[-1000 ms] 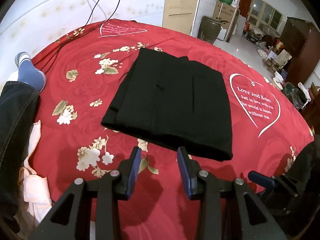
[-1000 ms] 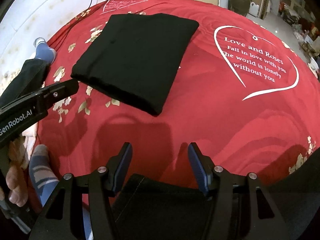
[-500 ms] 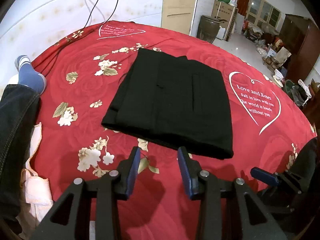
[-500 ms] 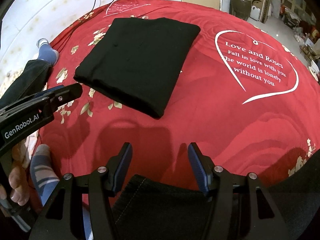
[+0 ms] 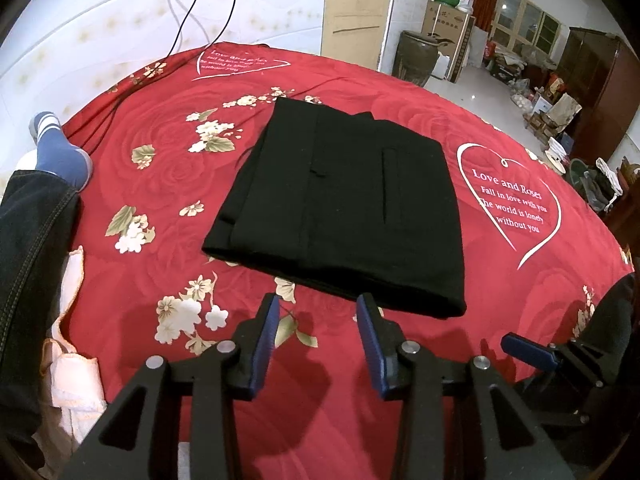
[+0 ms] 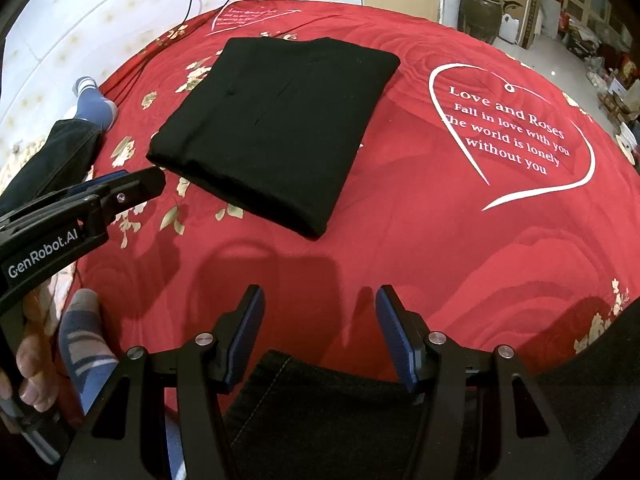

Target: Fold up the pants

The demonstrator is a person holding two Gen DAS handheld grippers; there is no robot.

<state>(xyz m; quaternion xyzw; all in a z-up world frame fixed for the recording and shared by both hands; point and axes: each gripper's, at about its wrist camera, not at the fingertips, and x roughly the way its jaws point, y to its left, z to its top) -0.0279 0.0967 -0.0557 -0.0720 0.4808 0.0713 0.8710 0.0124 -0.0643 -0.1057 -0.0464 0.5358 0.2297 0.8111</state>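
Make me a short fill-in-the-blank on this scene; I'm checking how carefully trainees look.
1. The folded pants are coloured ____.
2. They lie on a bedspread whose ground colour is ____.
3. Between the fingers of the left gripper there is ____.
4. The white text beside the pants sits inside a ____ outline.

Missing words: black; red; nothing; heart
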